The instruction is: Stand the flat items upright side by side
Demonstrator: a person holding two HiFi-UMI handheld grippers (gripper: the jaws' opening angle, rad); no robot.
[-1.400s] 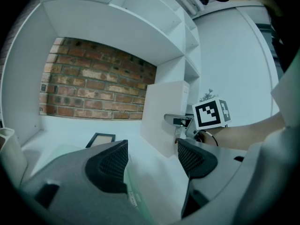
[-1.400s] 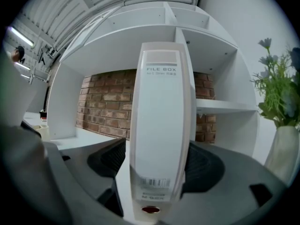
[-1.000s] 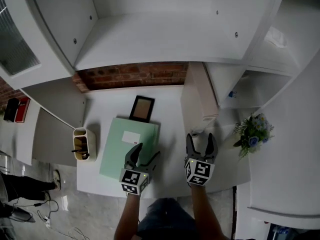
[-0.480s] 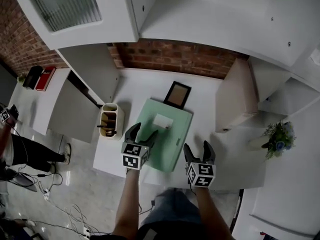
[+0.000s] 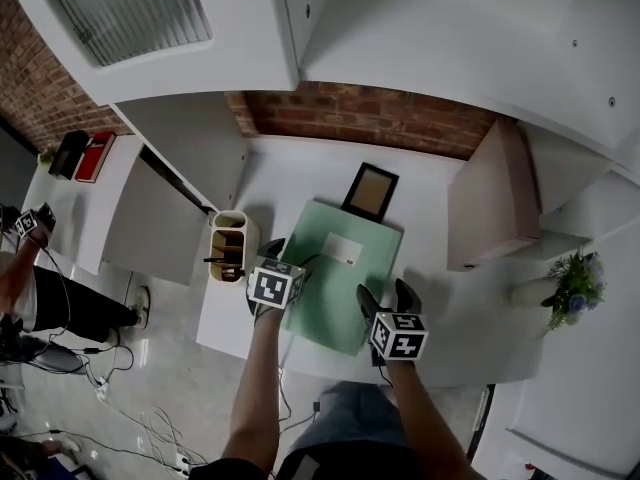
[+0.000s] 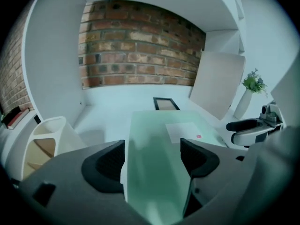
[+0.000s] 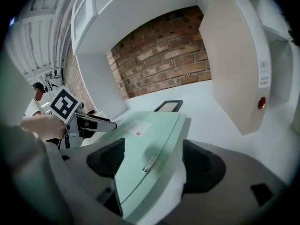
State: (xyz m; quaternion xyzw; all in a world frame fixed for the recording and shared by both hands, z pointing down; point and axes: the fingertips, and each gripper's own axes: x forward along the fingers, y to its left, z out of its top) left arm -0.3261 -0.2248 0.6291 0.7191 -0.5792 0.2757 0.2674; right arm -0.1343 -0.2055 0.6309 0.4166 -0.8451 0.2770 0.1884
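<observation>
A pale green flat file (image 5: 345, 268) with a white label lies flat on the white desk (image 5: 300, 173). Behind it a small dark-framed picture (image 5: 371, 190) also lies flat. My left gripper (image 5: 287, 258) hovers over the file's near left edge; its jaws have just been opening, and the file's edge (image 6: 154, 135) shows between them, untouched by the pads. My right gripper (image 5: 386, 294) is open around the file's near right corner (image 7: 150, 130), where a small metal clasp sits. A beige board (image 5: 490, 203) stands upright at the right.
A cream pen holder (image 5: 228, 245) stands just left of the file, close to my left gripper. A vase of flowers (image 5: 572, 278) sits at the far right. White shelf walls flank the desk and a brick wall (image 5: 380, 118) backs it. A person (image 5: 20, 268) stands at far left.
Both grippers have come down and forward onto the green file's near end, the left to its left edge, the right to its right corner. The left jaws stand wider.
</observation>
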